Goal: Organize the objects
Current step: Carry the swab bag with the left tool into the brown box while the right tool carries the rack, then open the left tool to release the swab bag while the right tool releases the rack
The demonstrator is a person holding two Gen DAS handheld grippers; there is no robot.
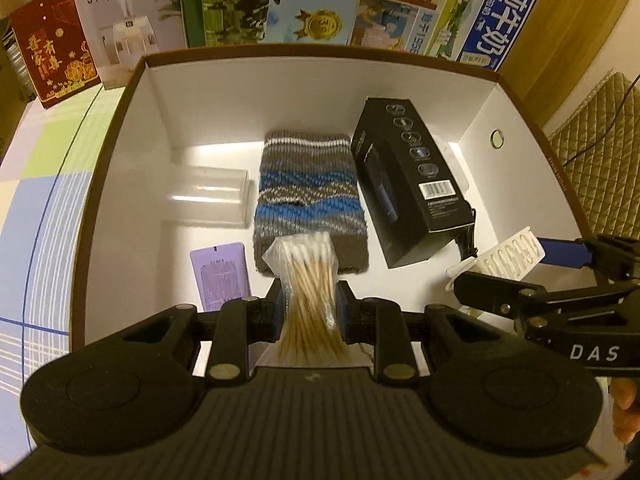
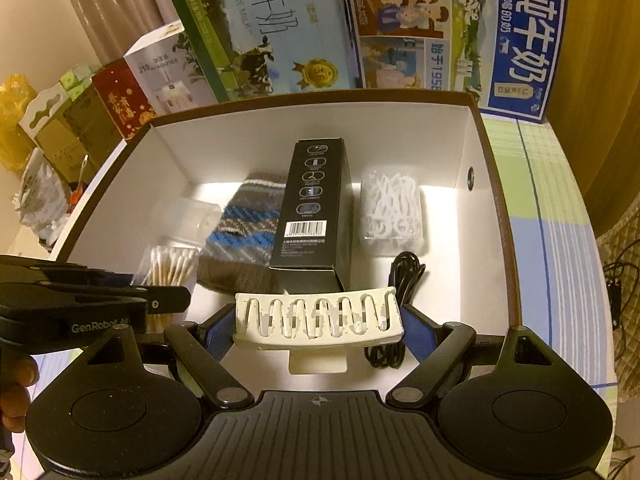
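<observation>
My left gripper (image 1: 307,312) is shut on a clear bag of cotton swabs (image 1: 304,276), held over the near part of a white-lined box (image 1: 320,80). My right gripper (image 2: 318,328) is shut on a white hair claw clip (image 2: 318,318) above the box's near side; the clip (image 1: 514,258) also shows at the right in the left wrist view. Inside the box lie a striped knit hat (image 1: 308,184), a black carton (image 1: 412,180), a clear plastic case (image 1: 208,192), a purple sachet (image 1: 222,276), a bag of white floss picks (image 2: 392,212) and a black cable (image 2: 404,276).
Milk cartons (image 2: 280,28), a humidifier box (image 1: 120,28) and a red box (image 1: 54,56) stand behind the white-lined box. A checked tablecloth (image 2: 560,220) covers the table. A quilted cushion (image 1: 600,152) sits at the right. A hand (image 2: 16,384) holds the left gripper.
</observation>
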